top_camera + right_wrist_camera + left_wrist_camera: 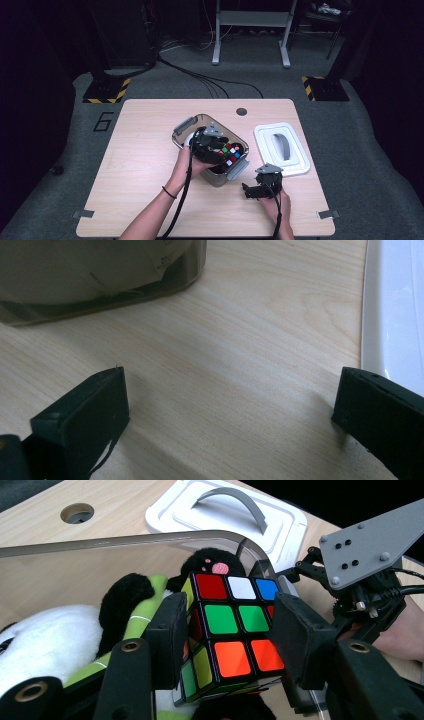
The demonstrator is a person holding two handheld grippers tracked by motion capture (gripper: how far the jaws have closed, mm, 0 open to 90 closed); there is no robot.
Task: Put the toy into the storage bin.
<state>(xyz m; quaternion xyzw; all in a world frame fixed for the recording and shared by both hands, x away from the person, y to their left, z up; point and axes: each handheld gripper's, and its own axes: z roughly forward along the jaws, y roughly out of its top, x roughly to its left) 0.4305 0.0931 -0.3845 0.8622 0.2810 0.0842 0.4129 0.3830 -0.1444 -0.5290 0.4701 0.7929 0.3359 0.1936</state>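
The puzzle cube [227, 625], glossy plastic with square red, white, blue, green and orange stickers on black, sits inside the clear smoky plastic box [186, 127], near its 4 o'clock end, on a fluffy black-and-white plush panda [45, 640]. The left gripper [227, 640] has its matte black jaws pressed on the cube's two sides. No writing is legible. At the box's 3 o'clock lies its white lid [295, 165] with a curved grey handle. The right gripper [227, 405] stands wide open over the pale wood-grain table [225, 340].
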